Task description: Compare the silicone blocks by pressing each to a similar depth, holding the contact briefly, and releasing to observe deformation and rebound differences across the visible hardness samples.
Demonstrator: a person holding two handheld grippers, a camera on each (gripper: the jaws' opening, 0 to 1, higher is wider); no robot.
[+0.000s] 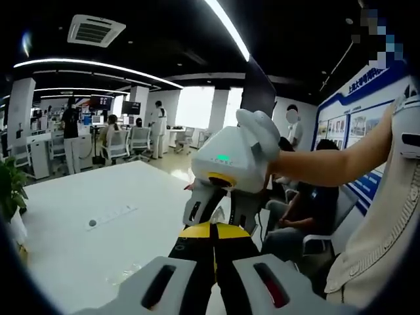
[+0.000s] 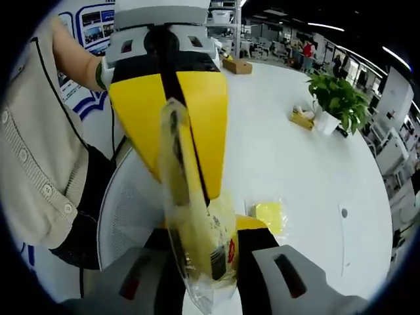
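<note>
White table (image 2: pixel 308 164) — one bagged block (image 2: pixel 270 216).

It was a large open-plan office or tech lab. A broad white table (image 1: pixel 79 223) stood under long strip ceiling lights (image 1: pixel 98 65) and a square ceiling air-conditioning vent (image 1: pixel 96 29); people worked at desks with monitors (image 1: pixel 98 119), blue-and-white display boards (image 1: pixel 357 125) lined one wall, and a green potted plant (image 2: pixel 338 98) sat nearby.

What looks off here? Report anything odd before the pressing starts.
Both grippers are up in the air, jaws meeting on one clear plastic bag held between them, rather than on a block. The left gripper faces the right gripper head-on. A yellow block in a wrapper lies untouched on the white table.
</note>
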